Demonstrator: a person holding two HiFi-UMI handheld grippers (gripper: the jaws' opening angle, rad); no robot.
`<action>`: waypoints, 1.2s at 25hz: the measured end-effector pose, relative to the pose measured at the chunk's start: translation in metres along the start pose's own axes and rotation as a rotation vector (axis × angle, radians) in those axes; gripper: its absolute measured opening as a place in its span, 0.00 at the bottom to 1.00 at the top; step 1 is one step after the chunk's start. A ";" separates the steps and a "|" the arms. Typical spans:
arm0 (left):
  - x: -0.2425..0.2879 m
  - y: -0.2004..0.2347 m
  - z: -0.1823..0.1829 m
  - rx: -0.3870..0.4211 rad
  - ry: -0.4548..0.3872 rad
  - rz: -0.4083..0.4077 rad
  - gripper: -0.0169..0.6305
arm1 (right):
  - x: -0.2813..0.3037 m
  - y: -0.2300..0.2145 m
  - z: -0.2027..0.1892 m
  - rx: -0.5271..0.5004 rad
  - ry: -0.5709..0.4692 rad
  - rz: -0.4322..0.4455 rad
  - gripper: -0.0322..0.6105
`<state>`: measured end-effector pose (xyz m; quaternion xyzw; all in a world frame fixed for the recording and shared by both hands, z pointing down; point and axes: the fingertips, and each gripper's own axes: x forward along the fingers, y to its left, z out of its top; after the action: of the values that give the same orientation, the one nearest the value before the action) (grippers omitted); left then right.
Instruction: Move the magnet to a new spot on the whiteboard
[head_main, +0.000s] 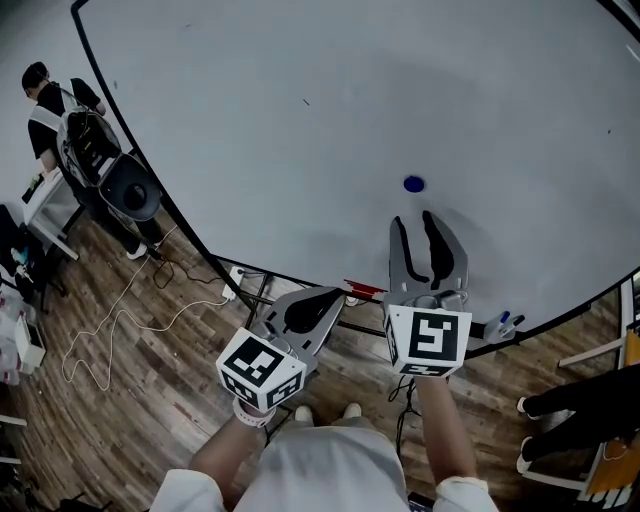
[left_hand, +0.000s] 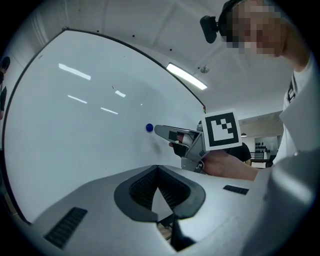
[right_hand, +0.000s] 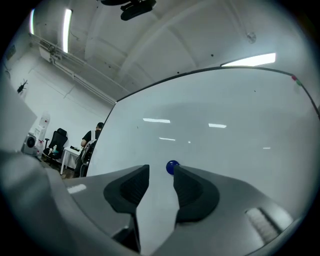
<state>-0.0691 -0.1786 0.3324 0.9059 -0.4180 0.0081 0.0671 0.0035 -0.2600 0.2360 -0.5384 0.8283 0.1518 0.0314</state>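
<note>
A small round blue magnet (head_main: 413, 184) sticks to the big whiteboard (head_main: 300, 100). My right gripper (head_main: 413, 218) points at the board just below the magnet, open, with nothing between its jaws. In the right gripper view the magnet (right_hand: 172, 167) shows just past the right jaw's tip, beyond my right gripper (right_hand: 160, 170). My left gripper (head_main: 325, 298) hangs lower and to the left, near the board's bottom edge, its jaw tips touching and empty. In the left gripper view my left gripper (left_hand: 158, 167) is shut, and the magnet (left_hand: 149, 128) lies off the right gripper's tip.
A marker tray along the board's lower edge holds markers (head_main: 500, 325) and a red item (head_main: 365, 290). A person with a backpack (head_main: 60, 110) stands far left by an office chair (head_main: 130, 188). Cables (head_main: 110, 320) trail over the wooden floor. Another person's legs (head_main: 580, 400) are at the right.
</note>
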 end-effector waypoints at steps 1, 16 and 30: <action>0.002 0.003 0.000 -0.005 0.003 -0.001 0.04 | 0.005 -0.001 0.000 -0.003 0.001 -0.008 0.28; 0.008 0.023 0.004 -0.012 0.024 -0.003 0.04 | 0.055 -0.025 0.001 -0.084 0.030 -0.161 0.34; -0.002 0.029 -0.002 -0.011 0.022 0.004 0.04 | 0.051 -0.026 -0.003 -0.125 0.031 -0.275 0.26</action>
<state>-0.0925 -0.1954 0.3374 0.9045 -0.4193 0.0157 0.0768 0.0063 -0.3152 0.2225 -0.6500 0.7359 0.1894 0.0056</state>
